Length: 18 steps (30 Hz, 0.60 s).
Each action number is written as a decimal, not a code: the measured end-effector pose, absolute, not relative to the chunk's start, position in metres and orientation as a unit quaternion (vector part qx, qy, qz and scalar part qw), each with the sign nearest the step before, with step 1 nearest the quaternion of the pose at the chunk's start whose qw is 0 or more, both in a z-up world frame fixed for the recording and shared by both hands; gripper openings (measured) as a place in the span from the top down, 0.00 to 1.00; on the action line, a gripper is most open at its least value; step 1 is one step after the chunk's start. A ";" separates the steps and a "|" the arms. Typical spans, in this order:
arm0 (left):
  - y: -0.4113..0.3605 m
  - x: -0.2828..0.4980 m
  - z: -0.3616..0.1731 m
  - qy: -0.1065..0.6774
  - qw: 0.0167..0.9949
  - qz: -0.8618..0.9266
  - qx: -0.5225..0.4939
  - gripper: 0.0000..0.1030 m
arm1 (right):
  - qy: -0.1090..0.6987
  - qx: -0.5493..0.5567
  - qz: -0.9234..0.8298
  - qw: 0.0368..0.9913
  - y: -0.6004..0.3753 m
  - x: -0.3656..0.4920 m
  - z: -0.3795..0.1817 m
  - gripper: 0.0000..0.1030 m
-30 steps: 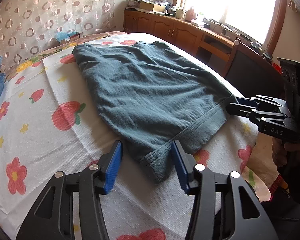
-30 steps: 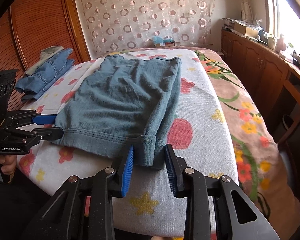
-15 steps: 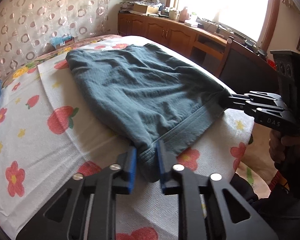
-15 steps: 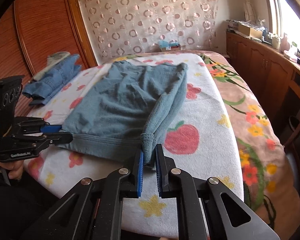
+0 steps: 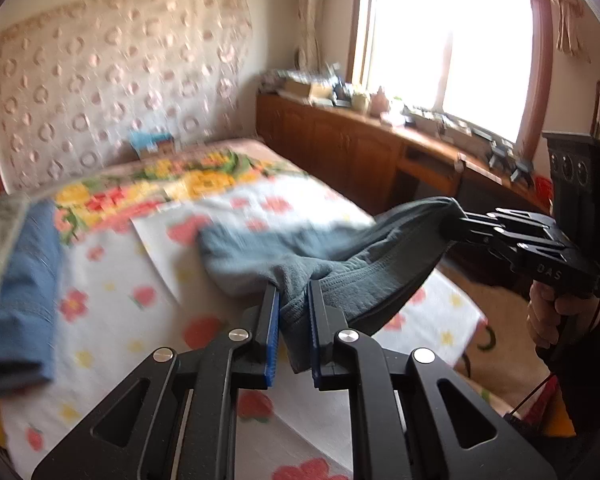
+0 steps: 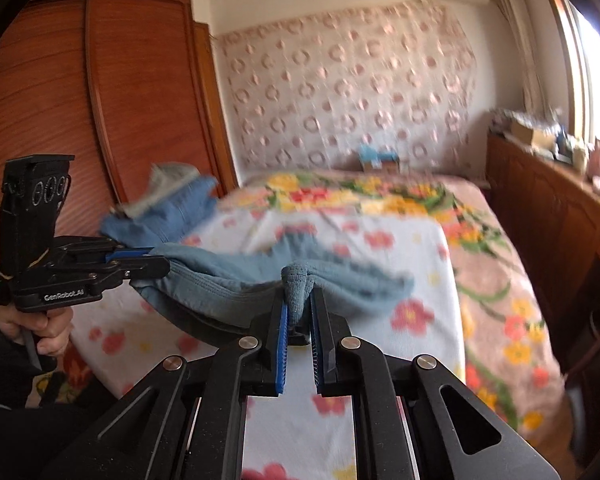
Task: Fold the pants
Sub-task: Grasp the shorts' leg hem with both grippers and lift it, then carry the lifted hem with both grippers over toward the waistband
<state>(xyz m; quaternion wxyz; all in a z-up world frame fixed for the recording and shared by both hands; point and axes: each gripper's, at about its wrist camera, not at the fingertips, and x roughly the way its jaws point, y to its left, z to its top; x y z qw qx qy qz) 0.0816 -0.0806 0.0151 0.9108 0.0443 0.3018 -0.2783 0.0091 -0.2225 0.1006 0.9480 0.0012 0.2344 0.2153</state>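
The grey-blue pants (image 5: 340, 256) hang lifted above the bed, held by the waistband at both corners. My left gripper (image 5: 293, 300) is shut on one waistband corner; it also shows at the left of the right wrist view (image 6: 156, 264). My right gripper (image 6: 298, 304) is shut on the other corner (image 6: 296, 280); it also shows at the right of the left wrist view (image 5: 448, 220). The far part of the pants (image 6: 360, 276) trails blurred toward the bed. The band sags between the two grippers.
The bed (image 5: 112, 320) has a white flower-print cover. Folded blue jeans (image 5: 24, 280) lie at its left side, also in the right wrist view (image 6: 172, 208). A wooden cabinet (image 5: 360, 152) runs under the window. A wooden wardrobe (image 6: 80, 100) stands left.
Both grippers went from open around the waistband corners to shut on them. Both have since lifted the waistband off the bed and carried it toward the headboard; the pants no longer lie flat.
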 end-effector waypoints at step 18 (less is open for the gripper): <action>-0.037 0.166 0.102 0.231 0.954 -0.186 0.035 0.87 | 0.183 -0.044 0.239 0.953 -0.174 0.107 0.189 0.90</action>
